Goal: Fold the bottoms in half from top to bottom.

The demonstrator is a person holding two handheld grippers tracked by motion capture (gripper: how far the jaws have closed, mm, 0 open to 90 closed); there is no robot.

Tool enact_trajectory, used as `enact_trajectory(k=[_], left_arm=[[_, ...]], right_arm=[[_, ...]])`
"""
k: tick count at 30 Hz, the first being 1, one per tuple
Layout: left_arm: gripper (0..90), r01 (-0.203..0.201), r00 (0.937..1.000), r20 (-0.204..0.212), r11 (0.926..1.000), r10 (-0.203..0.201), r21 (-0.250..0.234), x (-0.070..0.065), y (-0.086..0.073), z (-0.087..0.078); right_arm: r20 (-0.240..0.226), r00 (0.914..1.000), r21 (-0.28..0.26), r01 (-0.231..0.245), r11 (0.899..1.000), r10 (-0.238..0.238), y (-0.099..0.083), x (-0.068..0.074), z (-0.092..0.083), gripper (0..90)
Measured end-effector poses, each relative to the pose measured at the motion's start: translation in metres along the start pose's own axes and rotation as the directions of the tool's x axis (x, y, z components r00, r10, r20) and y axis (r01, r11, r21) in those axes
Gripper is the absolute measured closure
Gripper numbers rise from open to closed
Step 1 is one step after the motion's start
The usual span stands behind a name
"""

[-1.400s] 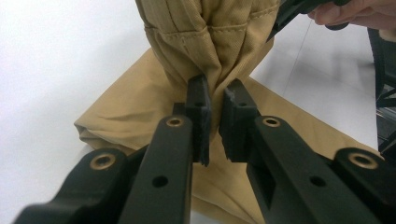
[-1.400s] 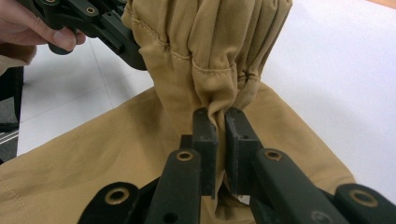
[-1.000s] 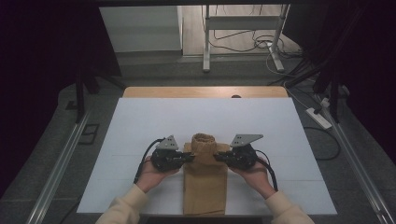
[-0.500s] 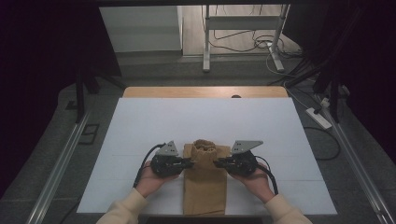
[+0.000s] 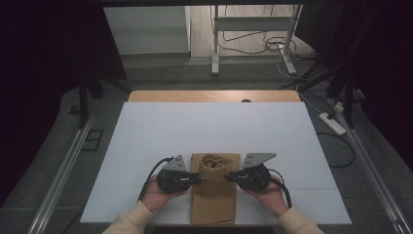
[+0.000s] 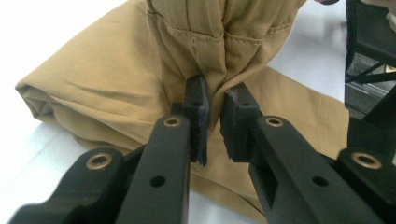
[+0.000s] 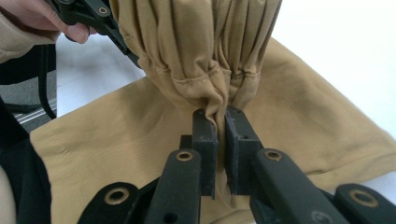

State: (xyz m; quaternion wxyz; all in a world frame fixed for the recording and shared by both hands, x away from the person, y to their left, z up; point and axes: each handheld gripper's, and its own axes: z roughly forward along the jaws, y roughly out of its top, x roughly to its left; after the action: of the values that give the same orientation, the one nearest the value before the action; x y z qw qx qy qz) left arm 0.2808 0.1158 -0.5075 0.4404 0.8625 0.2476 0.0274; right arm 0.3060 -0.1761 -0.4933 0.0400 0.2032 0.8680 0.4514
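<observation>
Tan trousers (image 5: 213, 200) lay folded lengthwise on the white sheet (image 5: 214, 131) covering the table, near its front edge, roughly centred. The far end of the cloth was gathered up into a bunched, puckered hump between the two grippers; the rest ran flat toward the person.

Left gripper (image 5: 196, 179) sat at the cloth's left edge, jaws pointing inward. In the left gripper view (image 6: 214, 112) the jaws stood narrow, a fold of stitched hem pinched between the pads, a thin gap showing below the pinch. Cloth rose above the pads in a thick roll; a flat folded layer spread under and to the side.

Right gripper (image 5: 229, 176) sat opposite at the right edge, jaws pointing inward too. In the right gripper view (image 7: 220, 126) its pads were clamped tight on a pleated seam of the same fabric, gathers fanning upward from the pinch. Left hand (image 7: 32, 18) and part of the left gripper showed at that view's upper left, beyond the bunch.

Both hands (image 5: 158, 197) rested low on the sheet, cream sleeves at the bottom edge. Each gripper carried a grey plate (image 5: 259, 158) on top. A cable (image 5: 148, 180) looped from the left gripper.
</observation>
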Motion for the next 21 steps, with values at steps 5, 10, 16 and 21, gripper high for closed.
enact_trajectory(k=[5,10,16,21], left_arm=[[78.4,-0.001,1.0000,0.004,0.9999,0.001,0.014,-0.001,-0.004,0.002],[75.1,0.000,1.0000,0.007,0.9998,0.000,0.019,-0.004,-0.009,0.002],[58.0,-0.004,0.9995,0.033,0.9993,0.003,0.036,-0.007,-0.017,0.000],[41.2,0.019,0.9998,0.007,0.9992,-0.019,0.035,-0.006,-0.027,-0.013]], right_arm=[[-0.009,1.0000,0.015,0.005,1.000,-0.005,-0.006,0.004,0.002,82.8],[-0.022,0.9997,0.016,0.003,1.000,-0.003,-0.011,0.007,0.001,79.5],[-0.033,0.9994,0.033,0.013,0.999,-0.012,-0.018,0.013,-0.002,69.0],[-0.020,0.9998,0.025,0.003,1.000,-0.003,-0.024,0.012,-0.012,51.4]])
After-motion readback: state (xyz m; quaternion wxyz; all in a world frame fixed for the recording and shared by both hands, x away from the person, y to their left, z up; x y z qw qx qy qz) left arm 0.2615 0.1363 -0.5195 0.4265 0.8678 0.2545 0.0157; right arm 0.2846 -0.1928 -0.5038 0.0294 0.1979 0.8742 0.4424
